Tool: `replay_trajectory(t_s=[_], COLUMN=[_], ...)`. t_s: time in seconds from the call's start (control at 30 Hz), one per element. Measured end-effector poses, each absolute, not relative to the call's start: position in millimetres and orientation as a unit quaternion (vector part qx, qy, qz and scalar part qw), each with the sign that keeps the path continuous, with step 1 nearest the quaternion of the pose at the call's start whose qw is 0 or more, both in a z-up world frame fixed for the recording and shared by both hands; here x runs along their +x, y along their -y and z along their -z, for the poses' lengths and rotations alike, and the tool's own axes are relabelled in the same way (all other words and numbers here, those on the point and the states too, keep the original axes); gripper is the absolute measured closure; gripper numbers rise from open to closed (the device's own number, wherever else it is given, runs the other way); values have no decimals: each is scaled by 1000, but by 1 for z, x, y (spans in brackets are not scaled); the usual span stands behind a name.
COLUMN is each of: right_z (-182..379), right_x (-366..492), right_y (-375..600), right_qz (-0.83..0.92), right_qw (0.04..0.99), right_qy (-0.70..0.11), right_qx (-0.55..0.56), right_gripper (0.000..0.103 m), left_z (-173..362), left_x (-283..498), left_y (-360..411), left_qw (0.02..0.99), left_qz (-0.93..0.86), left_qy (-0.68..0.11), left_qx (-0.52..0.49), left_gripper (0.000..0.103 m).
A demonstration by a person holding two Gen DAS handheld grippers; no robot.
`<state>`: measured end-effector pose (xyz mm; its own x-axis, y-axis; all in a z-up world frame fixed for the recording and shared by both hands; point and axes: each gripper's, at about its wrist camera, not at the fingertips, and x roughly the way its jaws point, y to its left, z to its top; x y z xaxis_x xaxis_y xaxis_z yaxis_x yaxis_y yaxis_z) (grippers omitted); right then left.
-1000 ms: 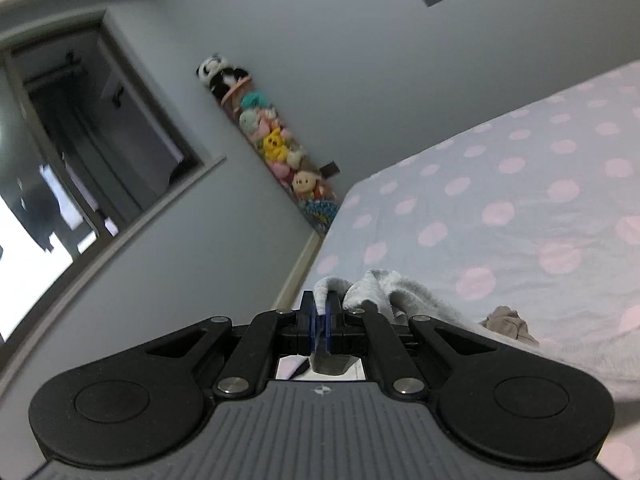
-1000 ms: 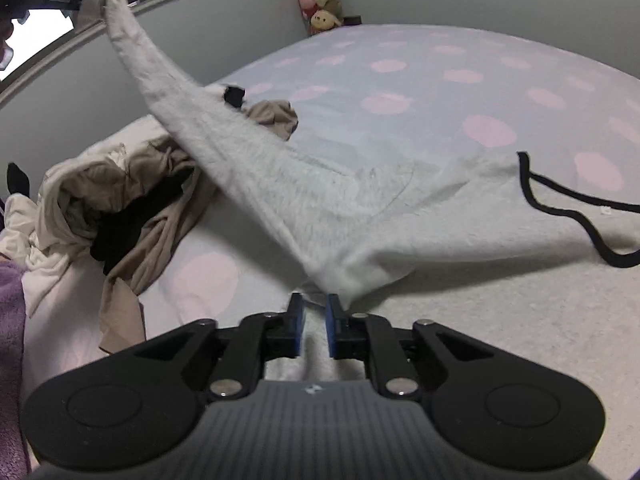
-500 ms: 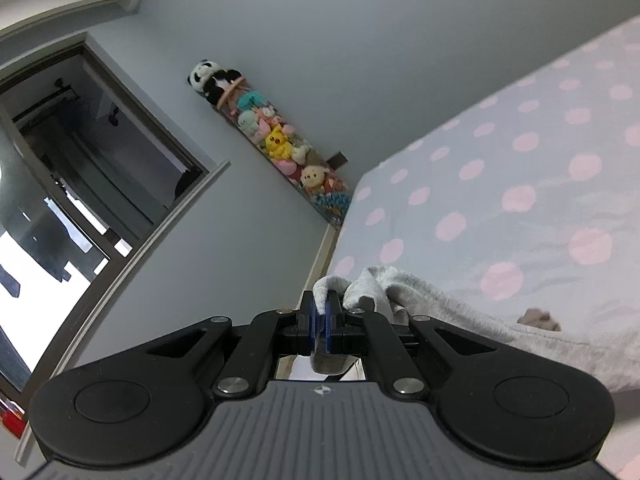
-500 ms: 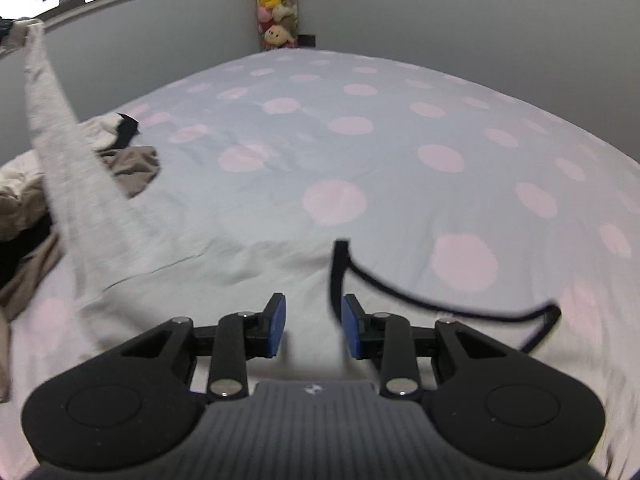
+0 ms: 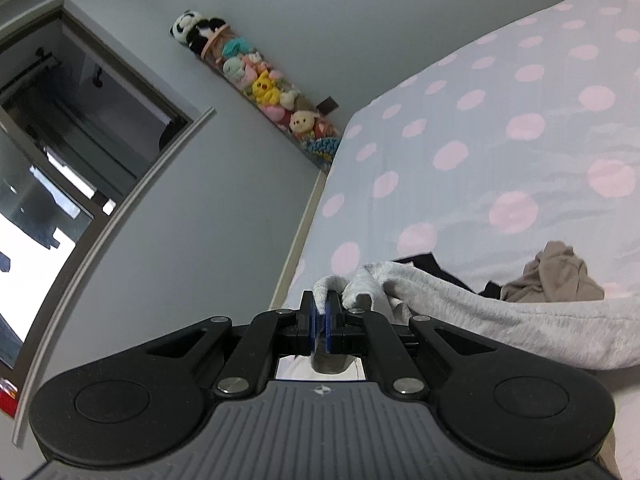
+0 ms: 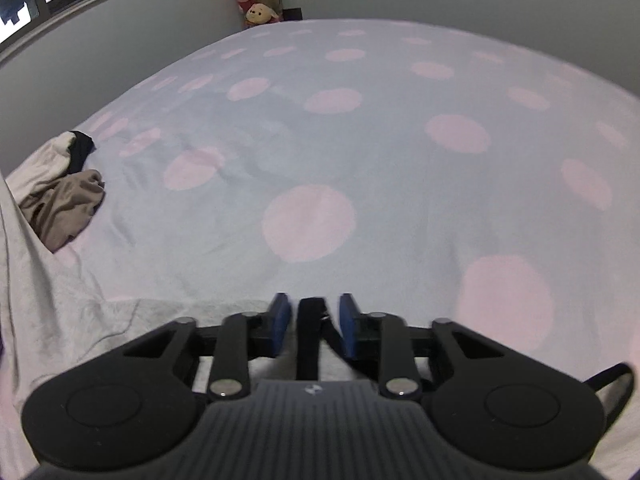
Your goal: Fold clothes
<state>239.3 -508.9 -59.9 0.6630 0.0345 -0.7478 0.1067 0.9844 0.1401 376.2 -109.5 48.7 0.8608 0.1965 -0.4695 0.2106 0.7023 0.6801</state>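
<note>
A light grey garment (image 5: 500,320) with black trim lies on the dotted bed. My left gripper (image 5: 320,312) is shut on one bunched corner of it, held a little above the bed's left edge. In the right wrist view the same grey cloth (image 6: 60,312) spreads along the lower left. My right gripper (image 6: 314,304) hangs low over the garment's edge. A black strap (image 6: 308,344) of the trim stands between its blue pads (image 6: 280,316), with gaps on both sides. Its jaws are closing. More black trim (image 6: 616,384) loops out at the lower right.
The bed sheet (image 6: 360,160) is pale blue with pink dots. A tan garment (image 6: 64,208) and other crumpled clothes lie at the bed's left side. Stuffed toys (image 5: 260,84) hang in the wall corner. A window (image 5: 40,160) fills the left wall.
My right gripper has moved across the grey cloth to the black trim, opened wider, then narrowed around the strap. My left gripper has sunk toward the bed, still gripping the corner.
</note>
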Motion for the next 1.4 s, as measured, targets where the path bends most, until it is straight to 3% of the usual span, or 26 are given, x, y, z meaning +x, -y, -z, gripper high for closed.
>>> replay_trajectory(t_s=[0.1, 0.27, 0.7, 0.8, 0.93, 1.2, 1.4], right_z=[59, 36, 60, 60, 50, 39, 45], right_x=[238, 240, 265, 260, 243, 192, 157], right_y=[504, 512, 512, 510, 508, 496, 478], right_qz=[26, 78, 89, 88, 83, 58, 36], right_qw=[911, 929, 917, 917, 921, 922, 917], right_qy=[-407, -361, -387, -388, -378, -374, -384], right_qx=[64, 37, 31, 38, 44, 85, 102], right_gripper=[92, 95, 94, 88, 88, 88, 88], left_z=[-46, -49, 11, 17, 26, 4, -17], left_x=[375, 374, 380, 368, 364, 348, 340], left_y=[101, 89, 55, 42, 21, -16, -4], left_qw=[885, 892, 892, 891, 874, 879, 892], left_qz=[0, -12, 0, 19, 11, -14, 57], left_qy=[-270, -253, -283, -284, -314, -331, -327], left_qx=[379, 374, 352, 353, 371, 342, 308], left_gripper=[100, 100, 100, 94, 90, 90, 81])
